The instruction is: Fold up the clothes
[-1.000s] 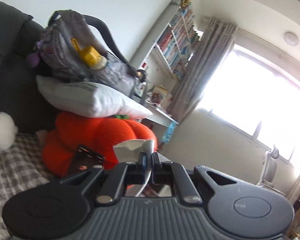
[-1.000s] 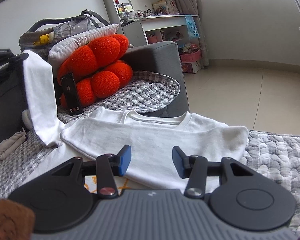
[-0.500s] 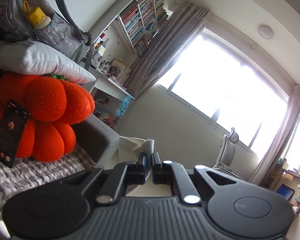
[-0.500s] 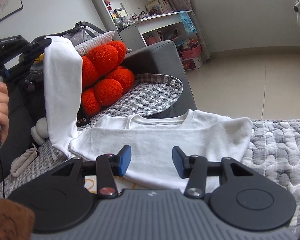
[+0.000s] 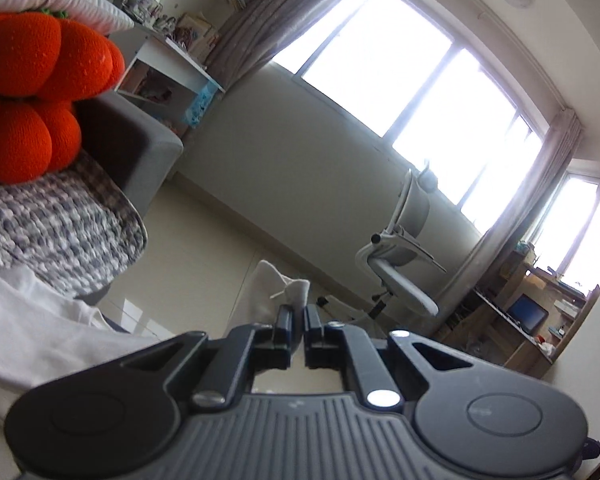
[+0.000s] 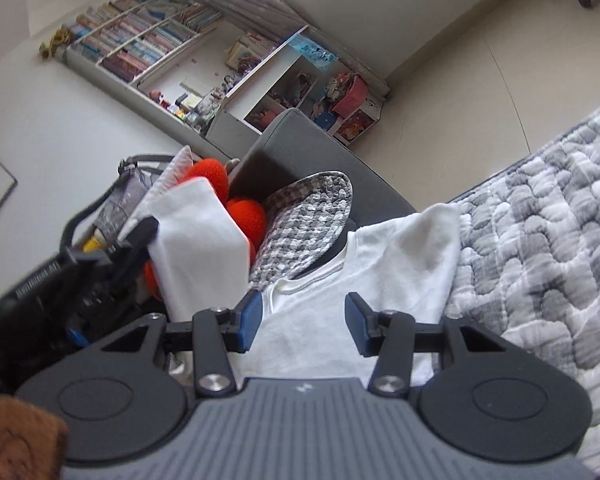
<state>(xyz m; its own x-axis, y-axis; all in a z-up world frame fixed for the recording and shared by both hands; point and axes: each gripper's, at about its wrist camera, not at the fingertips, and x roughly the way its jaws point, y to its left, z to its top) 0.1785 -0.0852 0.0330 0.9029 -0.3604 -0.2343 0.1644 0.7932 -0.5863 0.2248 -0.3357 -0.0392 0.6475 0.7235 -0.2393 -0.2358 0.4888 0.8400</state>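
White long-sleeved shirt (image 6: 340, 320) is laid flat, front up, on the grey quilted cover (image 6: 540, 260), neckline toward the sofa arm (image 6: 312, 152); far shoulder is bunched in a soft roll against the quilt

One sleeve (image 6: 200, 248) is lifted clear of the body panel and held up as a hanging flap. In the right wrist view it is seen gripped at its upper edge by the left gripper (image 6: 150, 226). In the left wrist view the left gripper (image 5: 298, 322) is nearly closed, jaws pinched on a small peak of white cuff fabric (image 5: 292, 292) that pokes out above the tips

Right gripper (image 6: 304, 320) is held wide, nothing between the blue pads (image 6: 250, 320), poised just above the chest area of the shirt; contact with the cloth cannot be told

Handling, as judged: cloth is light, limp and thin-looking, no stiffness to be relied on; it drapes under its own weight and will sag or twist if held by one point only. Not fragile. Slip from a shallow pinch is likely, so a doubled edge (cuff, hem, neckband (image 6: 312, 276)) is to be preferred as a hold. For the sleeve fold, the shoulder seam line could be pinned by the free gripper while the cuff is carried across

Orange knitted cushion (image 5: 32, 92) and checked blanket (image 5: 60, 232) are noted beside the work area, not touching the lifted sleeve as far as can be made out
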